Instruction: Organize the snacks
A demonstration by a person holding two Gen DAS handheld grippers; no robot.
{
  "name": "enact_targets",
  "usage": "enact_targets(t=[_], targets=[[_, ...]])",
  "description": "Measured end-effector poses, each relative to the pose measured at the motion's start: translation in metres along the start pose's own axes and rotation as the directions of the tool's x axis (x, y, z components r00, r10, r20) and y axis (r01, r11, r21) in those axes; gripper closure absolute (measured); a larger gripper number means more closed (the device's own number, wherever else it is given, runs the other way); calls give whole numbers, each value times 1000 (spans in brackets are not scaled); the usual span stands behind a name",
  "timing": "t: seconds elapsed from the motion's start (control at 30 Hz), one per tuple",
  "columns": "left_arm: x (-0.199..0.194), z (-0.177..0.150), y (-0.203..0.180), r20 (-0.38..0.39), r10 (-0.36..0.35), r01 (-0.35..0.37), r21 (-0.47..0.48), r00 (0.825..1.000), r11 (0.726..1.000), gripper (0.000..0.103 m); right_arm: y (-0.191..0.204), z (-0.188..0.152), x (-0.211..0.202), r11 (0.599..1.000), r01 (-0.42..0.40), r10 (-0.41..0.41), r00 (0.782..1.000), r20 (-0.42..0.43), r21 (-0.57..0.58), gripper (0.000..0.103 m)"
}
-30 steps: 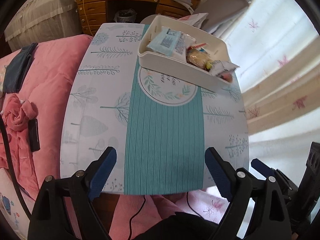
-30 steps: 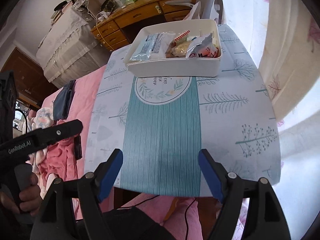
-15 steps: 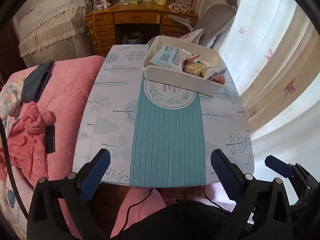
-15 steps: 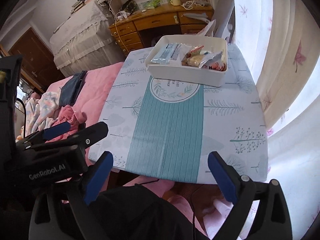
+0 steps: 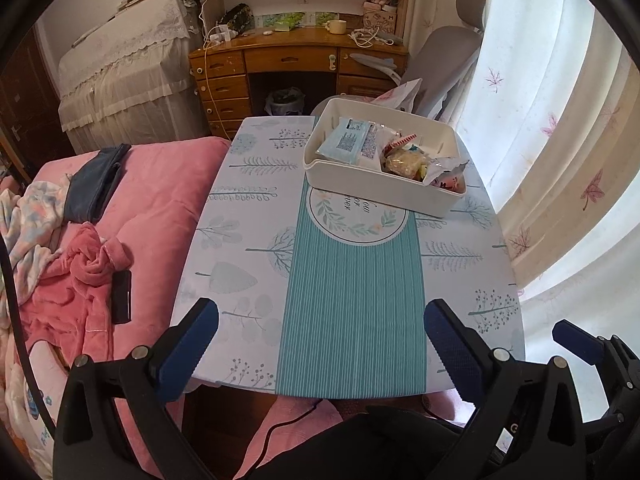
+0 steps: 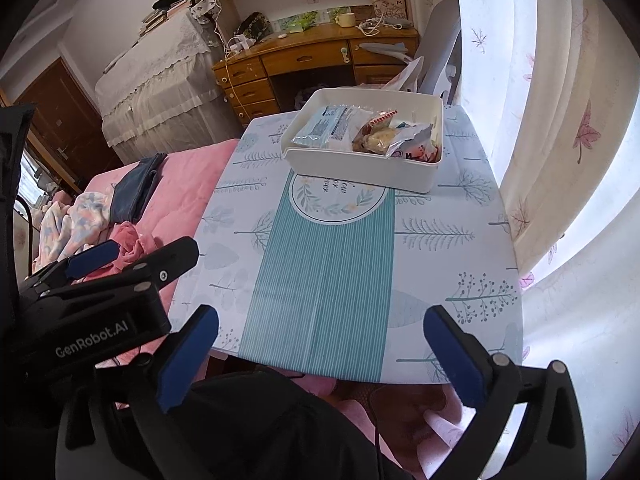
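Both grippers hang near the front edge of the table (image 5: 248,240), well apart from the snacks. The left gripper (image 5: 320,344) has its 2 blue-padded fingers (image 5: 188,348) spread wide with nothing between them, and the right gripper (image 6: 320,344) stands the same way, jaws wide apart and bare. In the right wrist view the left gripper's black body, marked GenRobot.AI, shows at the lower left, beside the table's near corner. The white tray (image 5: 360,182) sits at the far end of the table, its near wall overlapping the round wreath print of the teal striped runner (image 5: 352,300). Inside the tray, a pale blue packet (image 5: 348,142) lies in the left part, a clear bag of yellowish snacks (image 5: 404,160) sits in the middle, and a silver-and-pink wrapper (image 5: 444,174) rests at the right corner, its edge rising to the rim. The rest of the tablecloth carries only its printed trees and leaves. A pink blanket (image 5: 160,200) covers the bed to the left of the table, and a wooden desk (image 5: 296,60) stands behind the tray.
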State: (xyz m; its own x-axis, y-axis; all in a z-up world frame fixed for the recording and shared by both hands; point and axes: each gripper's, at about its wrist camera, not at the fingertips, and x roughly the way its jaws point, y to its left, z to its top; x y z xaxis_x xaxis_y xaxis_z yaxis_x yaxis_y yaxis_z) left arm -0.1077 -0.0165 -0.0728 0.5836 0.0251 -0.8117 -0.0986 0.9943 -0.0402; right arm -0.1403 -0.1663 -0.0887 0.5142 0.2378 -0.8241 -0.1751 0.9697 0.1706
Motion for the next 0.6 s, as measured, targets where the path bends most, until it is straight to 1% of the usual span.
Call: enact_targets(t=[0.3,0.6], targets=[[9,8,-10,1,-5,5,31,1000,1000,1,-8,7,11,1000,6,-5,1000,-30,23,0],[13,16,-16,1,-3,3,36,1000,999,1,-18,13,19,999,8,-7,999,-47,35,0]])
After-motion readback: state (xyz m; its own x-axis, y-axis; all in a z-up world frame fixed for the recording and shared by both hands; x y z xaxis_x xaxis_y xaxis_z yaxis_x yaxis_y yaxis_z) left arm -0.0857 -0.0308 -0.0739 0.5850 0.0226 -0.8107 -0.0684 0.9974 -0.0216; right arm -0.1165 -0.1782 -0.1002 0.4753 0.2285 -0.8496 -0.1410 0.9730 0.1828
